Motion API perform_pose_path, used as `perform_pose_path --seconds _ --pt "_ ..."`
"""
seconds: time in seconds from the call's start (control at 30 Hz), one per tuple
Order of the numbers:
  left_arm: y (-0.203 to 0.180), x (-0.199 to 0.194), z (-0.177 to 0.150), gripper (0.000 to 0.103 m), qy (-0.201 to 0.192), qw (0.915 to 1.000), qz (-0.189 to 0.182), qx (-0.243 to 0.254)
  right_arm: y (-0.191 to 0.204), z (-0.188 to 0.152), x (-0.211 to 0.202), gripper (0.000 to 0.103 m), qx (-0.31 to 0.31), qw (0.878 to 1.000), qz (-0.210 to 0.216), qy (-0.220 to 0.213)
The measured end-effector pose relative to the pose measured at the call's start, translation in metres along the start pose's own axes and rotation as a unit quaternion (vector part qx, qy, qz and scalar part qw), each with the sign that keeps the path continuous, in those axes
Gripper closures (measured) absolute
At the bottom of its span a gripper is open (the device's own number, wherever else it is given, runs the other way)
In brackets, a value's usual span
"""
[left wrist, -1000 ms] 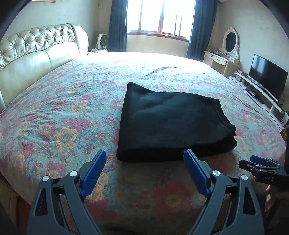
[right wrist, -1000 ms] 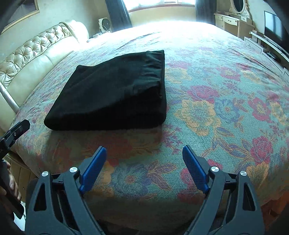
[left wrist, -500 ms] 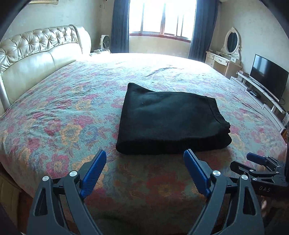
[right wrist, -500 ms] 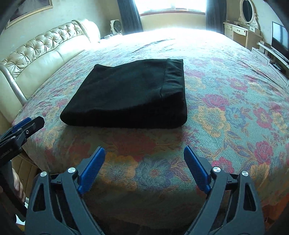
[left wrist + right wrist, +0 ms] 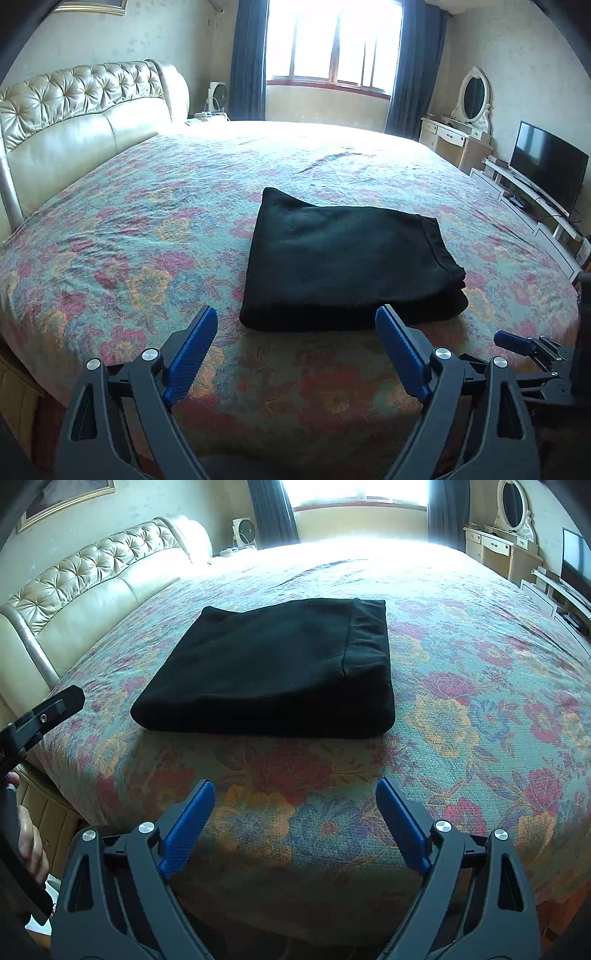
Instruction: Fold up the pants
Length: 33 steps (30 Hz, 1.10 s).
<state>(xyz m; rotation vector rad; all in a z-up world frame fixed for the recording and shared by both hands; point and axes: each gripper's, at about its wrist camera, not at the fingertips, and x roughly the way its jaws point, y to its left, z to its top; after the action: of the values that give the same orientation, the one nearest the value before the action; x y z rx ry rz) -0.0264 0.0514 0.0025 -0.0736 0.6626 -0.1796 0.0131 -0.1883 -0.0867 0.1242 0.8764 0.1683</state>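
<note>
The black pants [image 5: 347,266] lie folded into a thick rectangle on the floral bedspread [image 5: 147,240], near the bed's front edge. They also show in the right wrist view [image 5: 273,672], waistband at the right. My left gripper [image 5: 295,325] is open and empty, just short of the pants' near edge. My right gripper [image 5: 295,797] is open and empty, hovering over the bed's front edge, apart from the pants. The right gripper's tip [image 5: 517,343] shows at the lower right of the left wrist view, and the left gripper [image 5: 44,712] at the left of the right wrist view.
A tufted cream headboard [image 5: 74,122] runs along the left. A window with dark curtains [image 5: 332,48] is at the back. A dressing table with mirror [image 5: 469,125] and a TV on a low stand [image 5: 546,170] stand at the right.
Both grippers have pulled back and risen away from the pants, which now sit further off in both views. The pants have not moved. Both stay open.
</note>
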Motion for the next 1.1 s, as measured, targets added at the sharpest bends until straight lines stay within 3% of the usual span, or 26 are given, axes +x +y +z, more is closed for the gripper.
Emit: perform_pose_path --seconds 0.13,0.3,0.63,0.83,1.0,1.1 --pt "0.004 -0.002 0.002 0.012 -0.009 0.9988 -0.043 -0.02 0.0 -0.001 0.001 0.014 0.001 1.0 0.001 0.004" --pt "0.0 0.001 0.004 0.012 -0.005 0.9998 -0.019 -0.011 0.002 -0.002 0.002 0.014 -0.002 1.0 0.005 0.007" --pt "0.003 0.005 0.005 0.012 0.007 0.9997 -0.011 -0.021 0.003 -0.006 0.004 0.014 -0.001 1.0 0.01 0.013" --pt "-0.005 0.019 -0.006 0.012 0.056 0.9981 0.013 -0.021 0.001 -0.006 0.004 0.014 0.003 1.0 0.005 0.012" --pt "0.001 0.036 -0.02 0.012 0.1 0.9934 -0.034 -0.043 0.0 0.002 -0.002 0.014 -0.001 1.0 -0.01 -0.002" --pt "0.001 0.04 -0.023 0.012 0.105 0.994 -0.006 -0.029 0.001 0.009 -0.008 0.014 -0.008 1.0 -0.013 -0.013"
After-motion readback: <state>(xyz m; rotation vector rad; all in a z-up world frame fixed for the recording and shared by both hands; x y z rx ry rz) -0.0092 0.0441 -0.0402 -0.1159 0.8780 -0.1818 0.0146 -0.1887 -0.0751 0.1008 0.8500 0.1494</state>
